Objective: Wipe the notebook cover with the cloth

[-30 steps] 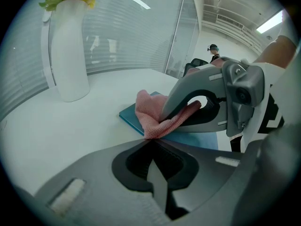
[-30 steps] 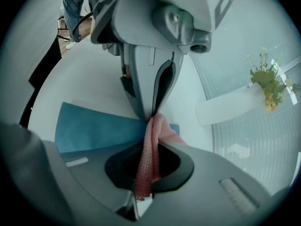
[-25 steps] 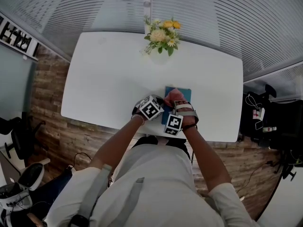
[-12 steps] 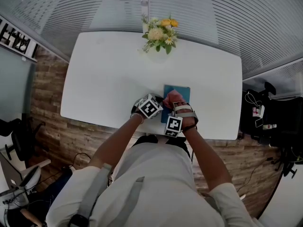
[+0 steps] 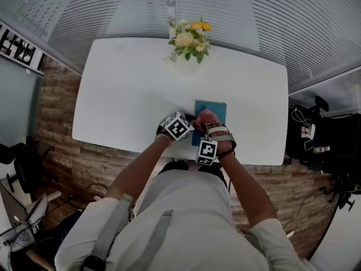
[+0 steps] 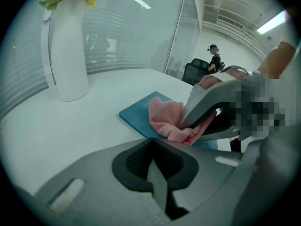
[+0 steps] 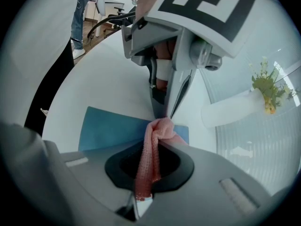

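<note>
Right gripper (image 7: pixel 150 160) pinches the pink cloth (image 7: pixel 160 128) on the blue notebook (image 7: pixel 108 131) near the worktop's (image 5: pixel 130 89) near edge; left gripper (image 6: pixel 153 157) is pressed together, empty.

Pink knit cloth (image 7: pixel 148 160), teal notebook (image 7: pixel 113 128), white table (image 5: pixel 130 89), seemingly yellow flowers (image 5: pixel 193 34)

Bright and even, lit from ceiling strip lights (image 6: pixel 272 22) overhead, with mild glare on the white table (image 5: pixel 130 95) and only faint, soft shadows. Strongly bowed at the edges in every view, with black round corners in both gripper views. Blurred up close along the left gripper (image 6: pixel 153 142) body, sharper farther off.
</note>
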Demonstrator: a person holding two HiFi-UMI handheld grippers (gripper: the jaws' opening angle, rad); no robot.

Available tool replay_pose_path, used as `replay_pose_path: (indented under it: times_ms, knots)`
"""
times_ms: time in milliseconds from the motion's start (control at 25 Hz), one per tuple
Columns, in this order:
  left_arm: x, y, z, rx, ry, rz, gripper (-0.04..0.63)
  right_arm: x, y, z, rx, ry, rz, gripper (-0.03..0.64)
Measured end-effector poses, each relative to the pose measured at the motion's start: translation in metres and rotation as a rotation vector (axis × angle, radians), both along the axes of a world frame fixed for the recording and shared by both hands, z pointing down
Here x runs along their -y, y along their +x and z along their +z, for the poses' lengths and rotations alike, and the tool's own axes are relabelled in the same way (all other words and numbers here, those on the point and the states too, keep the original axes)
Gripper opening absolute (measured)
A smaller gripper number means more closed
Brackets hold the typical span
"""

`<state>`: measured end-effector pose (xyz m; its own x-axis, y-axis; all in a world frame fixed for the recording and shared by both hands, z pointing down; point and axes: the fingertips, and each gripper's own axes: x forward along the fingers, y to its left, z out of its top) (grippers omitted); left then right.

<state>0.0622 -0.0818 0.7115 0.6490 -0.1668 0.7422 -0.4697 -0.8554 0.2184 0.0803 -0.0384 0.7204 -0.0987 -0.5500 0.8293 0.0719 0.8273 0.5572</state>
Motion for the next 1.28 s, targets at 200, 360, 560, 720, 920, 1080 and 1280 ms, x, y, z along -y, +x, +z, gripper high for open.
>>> replay_pose_path:
  times_ms: [200, 360, 560, 720, 920, 1080, 1280]
  knots:
    - [-0.001, 0.000, 0.001, 0.004, -0.010, 0.003, -0.003, -0.004, 0.001, 0.000, 0.003, -0.013, 0.002, 0.011]
    - [0.000, 0.000, -0.001, 0.002, -0.007, 0.000, -0.003, -0.008, 0.000, 0.000, 0.001, -0.020, -0.001, 0.011]
    - [0.001, 0.000, 0.000, 0.001, -0.003, 0.000, -0.003, -0.014, -0.001, 0.001, 0.005, -0.032, 0.001, 0.011]
    - [0.001, 0.001, 0.001, 0.000, -0.007, 0.002, -0.003, -0.018, 0.000, 0.002, 0.010, -0.045, 0.004, 0.011]
    - [0.001, 0.000, 0.002, 0.003, -0.005, 0.001, -0.003, -0.024, -0.001, 0.003, 0.018, -0.061, 0.009, 0.011]
    - [-0.001, 0.000, -0.001, -0.001, -0.004, -0.002, -0.003, -0.032, -0.001, 0.001, 0.023, -0.069, 0.009, 0.011]
    - [-0.002, 0.001, -0.002, -0.003, -0.006, 0.000, -0.003, -0.039, -0.001, 0.000, 0.026, -0.079, 0.006, 0.011]
